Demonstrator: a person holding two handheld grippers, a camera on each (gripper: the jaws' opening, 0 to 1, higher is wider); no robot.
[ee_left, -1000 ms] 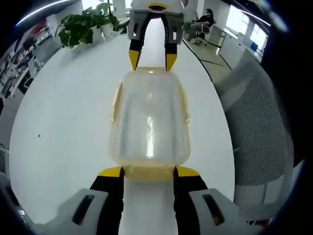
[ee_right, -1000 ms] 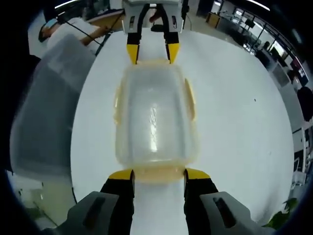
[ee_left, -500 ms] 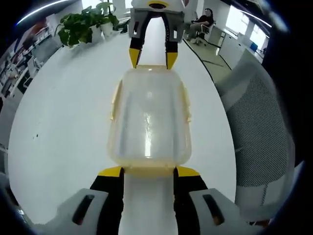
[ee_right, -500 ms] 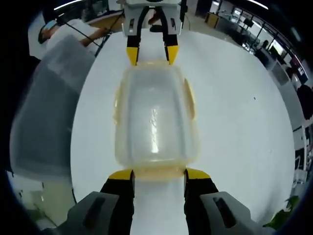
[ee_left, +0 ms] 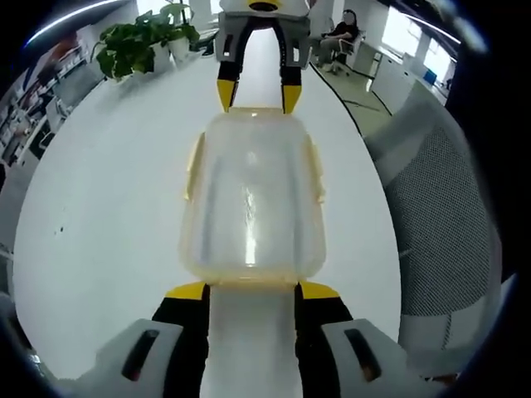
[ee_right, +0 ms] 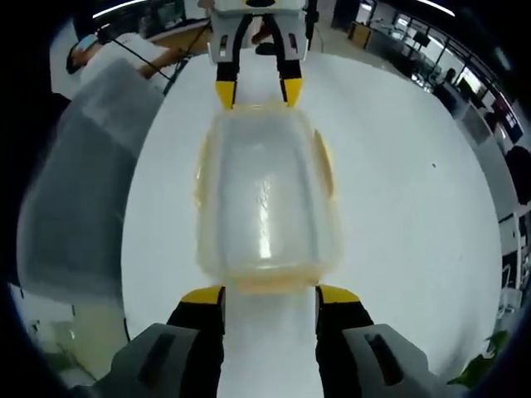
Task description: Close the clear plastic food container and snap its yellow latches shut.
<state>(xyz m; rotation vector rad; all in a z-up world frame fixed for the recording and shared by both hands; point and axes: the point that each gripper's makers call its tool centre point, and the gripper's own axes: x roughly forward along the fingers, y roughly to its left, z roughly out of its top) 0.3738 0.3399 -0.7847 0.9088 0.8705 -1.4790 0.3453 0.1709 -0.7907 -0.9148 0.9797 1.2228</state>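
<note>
Clear plastic food container with yellow latches (ee_left: 251,199) (ee_right: 265,199) sits lid-on on the white counter (ee_left: 108,191), long axis running straight between the two grippers. Left gripper (ee_left: 252,292) (ee_right: 255,93) and right gripper (ee_right: 269,297) (ee_left: 254,98) have jaws spread, tips at opposite short ends.

White round table (ee_left: 99,215), potted plant (ee_left: 133,46), grey mesh chair (ee_left: 440,224), bright office windows (ee_left: 402,29).

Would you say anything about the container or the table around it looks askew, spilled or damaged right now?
Nothing stands out. The clear container sits flat and square on the white table between the left gripper and the right gripper, with no spill or crack visible.
</note>
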